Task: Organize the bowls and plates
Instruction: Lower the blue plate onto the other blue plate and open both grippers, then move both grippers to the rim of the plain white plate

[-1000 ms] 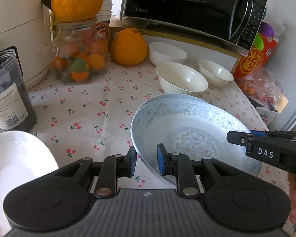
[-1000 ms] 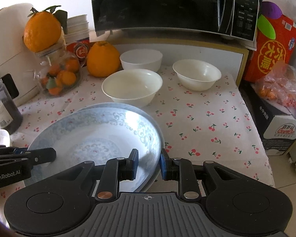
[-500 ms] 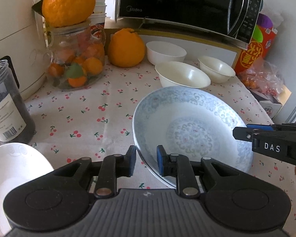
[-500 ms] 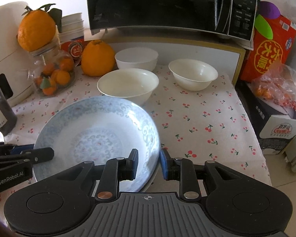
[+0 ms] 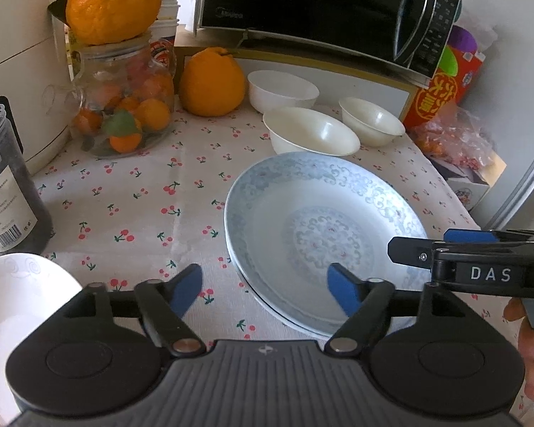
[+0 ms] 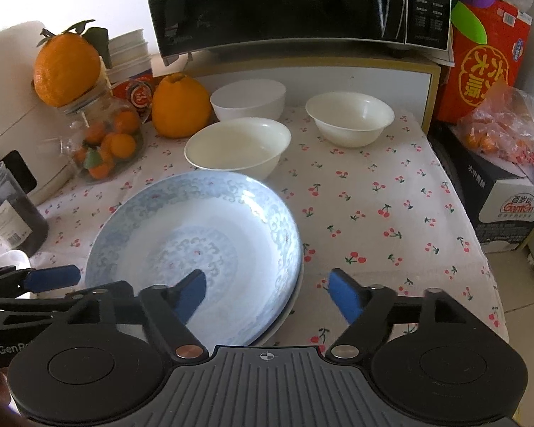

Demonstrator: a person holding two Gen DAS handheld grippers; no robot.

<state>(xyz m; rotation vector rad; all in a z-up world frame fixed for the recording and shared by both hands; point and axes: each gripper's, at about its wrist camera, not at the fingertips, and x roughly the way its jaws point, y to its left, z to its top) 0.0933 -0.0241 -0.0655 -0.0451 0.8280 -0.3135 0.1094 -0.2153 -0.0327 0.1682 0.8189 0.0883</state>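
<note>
Left tool (image 5: pixel 265 290): jaws opening, spread wide; the blue-patterned plate (image 5: pixel 324 227) has its near-left rim lying between the pads, neither pad pressing on it.
Right tool (image 6: pixel 268 291): jaws opening, spread wide; the plate's near-right rim lies between the pads, no contact seen.
Plate position: flat on the cherry-print worktop (image 6: pixel 391 213), stacked on a second plate of which only the edge shows underneath.
Blue-patterned plates: 2, stacked.
White plate (image 5: pixel 14 306): 1, at the near-left edge of the left wrist view.
White bowls: 3 — large bowl (image 6: pixel 237 146) just behind the plates, one bowl (image 6: pixel 247 99) behind it, one bowl (image 6: pixel 349 117) to the right.
Large oranges: 2 — one (image 5: pixel 211 87) on the worktop, one (image 5: pixel 114 0) on top of the glass jar (image 5: pixel 122 106).
Dark jar (image 5: pixel 7 192): 1, left side.
</note>
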